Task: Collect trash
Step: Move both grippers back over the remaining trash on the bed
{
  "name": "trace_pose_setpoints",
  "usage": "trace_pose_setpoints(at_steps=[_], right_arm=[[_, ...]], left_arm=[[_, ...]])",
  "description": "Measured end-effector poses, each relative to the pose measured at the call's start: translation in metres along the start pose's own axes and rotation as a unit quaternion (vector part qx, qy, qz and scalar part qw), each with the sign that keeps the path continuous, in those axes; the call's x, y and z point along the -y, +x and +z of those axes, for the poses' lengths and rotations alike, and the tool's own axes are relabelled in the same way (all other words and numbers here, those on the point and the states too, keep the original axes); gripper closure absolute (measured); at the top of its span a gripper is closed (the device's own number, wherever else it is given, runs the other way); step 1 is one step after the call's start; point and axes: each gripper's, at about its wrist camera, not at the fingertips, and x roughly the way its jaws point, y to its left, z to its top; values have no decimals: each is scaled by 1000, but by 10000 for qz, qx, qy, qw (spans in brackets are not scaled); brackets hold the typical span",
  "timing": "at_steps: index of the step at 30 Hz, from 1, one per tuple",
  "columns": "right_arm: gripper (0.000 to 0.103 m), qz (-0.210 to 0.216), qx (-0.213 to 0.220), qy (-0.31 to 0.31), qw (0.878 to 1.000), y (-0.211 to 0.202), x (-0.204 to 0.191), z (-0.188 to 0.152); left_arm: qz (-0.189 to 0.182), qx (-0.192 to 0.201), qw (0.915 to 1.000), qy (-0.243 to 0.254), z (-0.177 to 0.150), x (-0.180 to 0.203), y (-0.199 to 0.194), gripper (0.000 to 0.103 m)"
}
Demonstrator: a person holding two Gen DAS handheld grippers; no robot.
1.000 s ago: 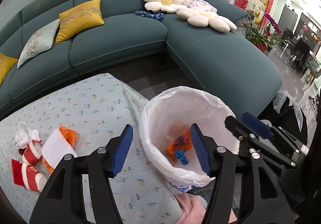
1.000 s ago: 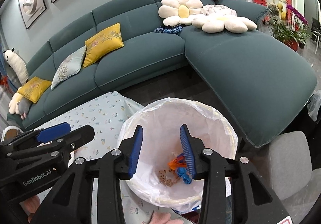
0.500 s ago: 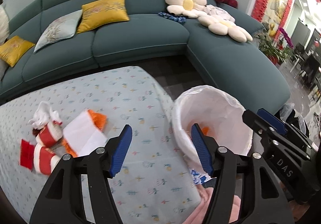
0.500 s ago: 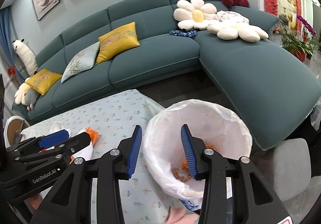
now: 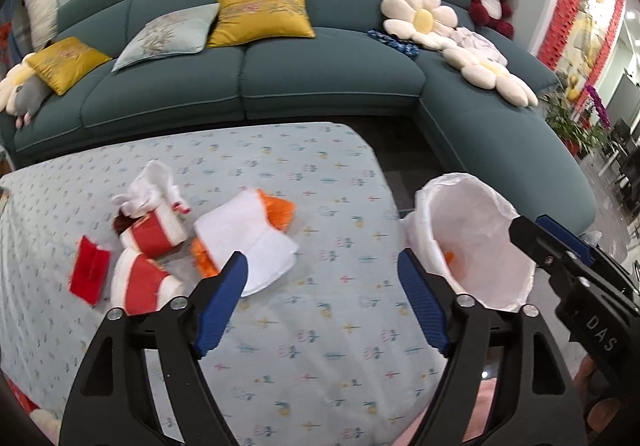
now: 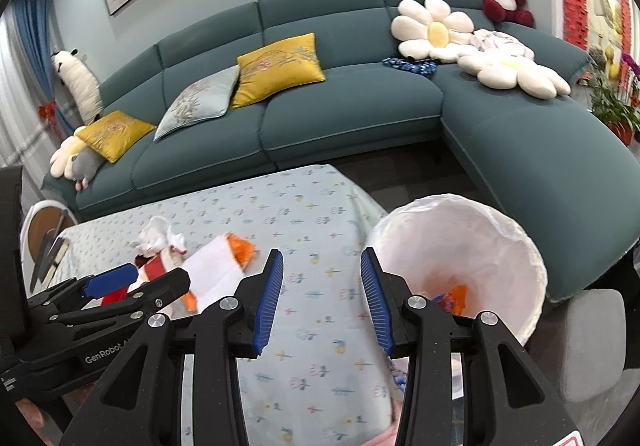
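Two tools are in my hands, and both have their blue pads spread apart with nothing between them: my left tool (image 5: 322, 280) over the patterned cloth of the bench (image 5: 312, 182), my right tool (image 6: 322, 278) a little to the right of it. From my left tool I can read "DAS" on the black body of the right one; from my right tool I read "GenRobot" on the body of the left one, the rest of the word cut off. Ahead and to the left of my left tool lies the trash: a white paper sheet (image 5: 248, 242) over an orange wrapper (image 5: 280, 208), touching the tip of my left pad in that view, then two red-and-white paper cups (image 5: 154, 232) lying on their sides, a crumpled white tissue (image 5: 150, 186) just beyond them, and a red carton piece (image 5: 90, 274) furthest left. The cloth straight ahead of both tools is bare up to the bench's far edge, and beyond that a strip of dark floor separates it from the teal sofa (image 6: 340, 106). To the right, just off the bench's right edge, stands the bin (image 6: 500, 246) lined with a white bag; its rim sits right beside my right pads. Inside it I see orange scraps (image 6: 458, 296) and a bit of blue at the bottom. A grey stool (image 6: 592, 342) stands right of the bin.
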Motion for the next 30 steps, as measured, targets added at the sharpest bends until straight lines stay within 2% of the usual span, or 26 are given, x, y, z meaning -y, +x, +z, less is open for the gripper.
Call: trace_pose_setpoints(at_steps=[2, 8, 24, 30], right_arm=[[58, 31, -19, -42, 10000, 0, -9, -2], [55, 131, -121, -244, 9995, 3, -41, -9], [54, 458, -568, -689, 9950, 34, -127, -34], [54, 626, -806, -938, 9903, 53, -166, -49]], left_arm=[[57, 10, 10000, -48, -3, -11, -3, 25], [265, 75, 9994, -206, -14, -49, -11, 15], [778, -82, 9933, -850, -39, -160, -11, 14], [1145, -139, 9887, -959, -49, -211, -4, 14]])
